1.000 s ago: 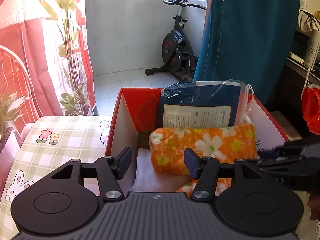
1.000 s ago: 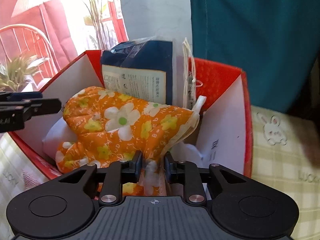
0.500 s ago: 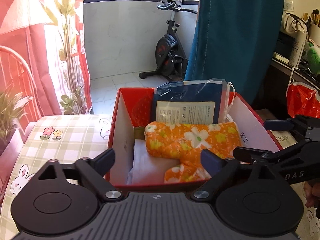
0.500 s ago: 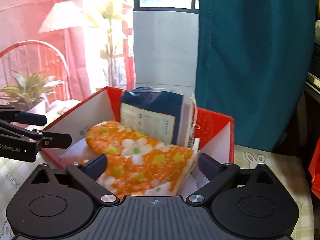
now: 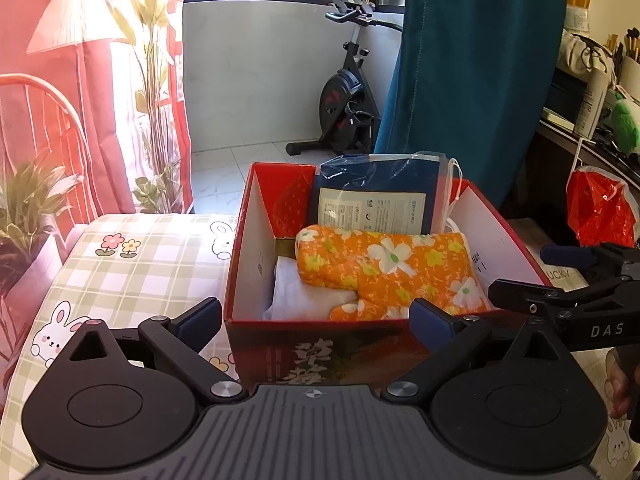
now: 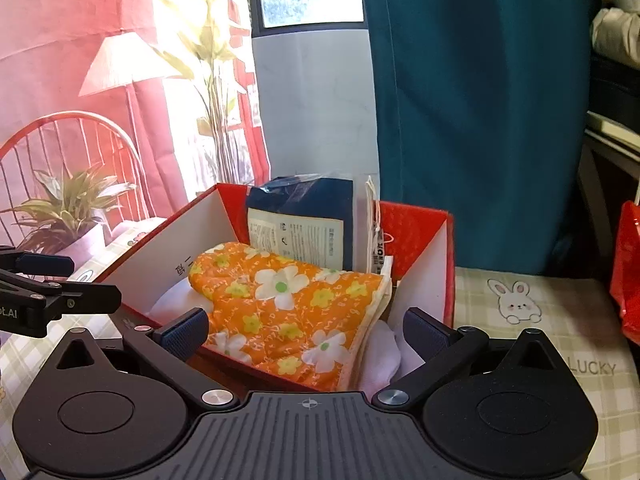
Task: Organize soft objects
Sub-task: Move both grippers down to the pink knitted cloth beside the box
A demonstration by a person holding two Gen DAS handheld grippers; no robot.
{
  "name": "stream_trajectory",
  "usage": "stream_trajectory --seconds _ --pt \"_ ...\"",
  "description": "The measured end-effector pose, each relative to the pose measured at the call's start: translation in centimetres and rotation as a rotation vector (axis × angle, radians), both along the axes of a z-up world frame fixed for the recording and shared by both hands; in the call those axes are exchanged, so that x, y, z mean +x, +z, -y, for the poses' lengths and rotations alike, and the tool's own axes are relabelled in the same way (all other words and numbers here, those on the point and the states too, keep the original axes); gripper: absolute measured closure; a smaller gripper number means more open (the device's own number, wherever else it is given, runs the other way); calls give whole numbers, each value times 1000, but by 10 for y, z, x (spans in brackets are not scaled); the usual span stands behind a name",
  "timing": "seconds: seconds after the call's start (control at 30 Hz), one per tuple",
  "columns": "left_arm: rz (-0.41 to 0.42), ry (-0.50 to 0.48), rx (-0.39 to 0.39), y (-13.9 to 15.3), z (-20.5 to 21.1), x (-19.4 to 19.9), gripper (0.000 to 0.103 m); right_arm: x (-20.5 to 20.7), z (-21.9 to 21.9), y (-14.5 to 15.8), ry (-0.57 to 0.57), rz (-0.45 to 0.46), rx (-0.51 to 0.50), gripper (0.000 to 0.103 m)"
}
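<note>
An orange flowered oven mitt (image 5: 384,270) lies in the red box (image 5: 256,232) on top of a white cloth (image 5: 304,296); the mitt also shows in the right wrist view (image 6: 296,308). A dark blue packet in clear plastic (image 5: 380,196) stands at the box's back. My left gripper (image 5: 316,320) is open and empty, in front of the box's near wall. My right gripper (image 6: 306,330) is open and empty, just in front of the box (image 6: 424,232) with the mitt between its fingers' lines.
The box stands on a checked tablecloth with rabbits (image 5: 132,264). A red plastic bag (image 5: 600,208) hangs at the right. A teal curtain (image 5: 472,72) and an exercise bike (image 5: 348,96) are behind. A potted plant (image 6: 68,212) stands left.
My right gripper let go of the mitt, opened wide and drew back. My left gripper also opened wider and pulled back and up from the box.
</note>
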State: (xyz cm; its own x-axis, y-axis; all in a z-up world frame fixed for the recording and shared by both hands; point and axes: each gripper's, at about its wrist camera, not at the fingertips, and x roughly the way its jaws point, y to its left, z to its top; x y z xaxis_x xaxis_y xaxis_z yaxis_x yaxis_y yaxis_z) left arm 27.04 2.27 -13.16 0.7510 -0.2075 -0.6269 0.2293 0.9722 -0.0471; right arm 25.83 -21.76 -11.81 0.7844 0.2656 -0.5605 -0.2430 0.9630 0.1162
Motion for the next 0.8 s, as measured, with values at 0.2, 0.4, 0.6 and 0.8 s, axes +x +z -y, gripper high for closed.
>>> stream_trajectory --seconds 0.2,0.4,0.6,0.8 --pt "6 2 -7 0 -5 -14 2 -19 2 4 5 33 24 0" --pt "19 11 -10 -2 -12 -28 2 -39 1 6 40 91 3 0" --pt "18 17 -18 -10 -17 -38 2 -56 0 2 74 116 -2 0" --pt "-11 28 -18 -25 -24 -42 2 -64 -7 -11 102 74 -24 0"
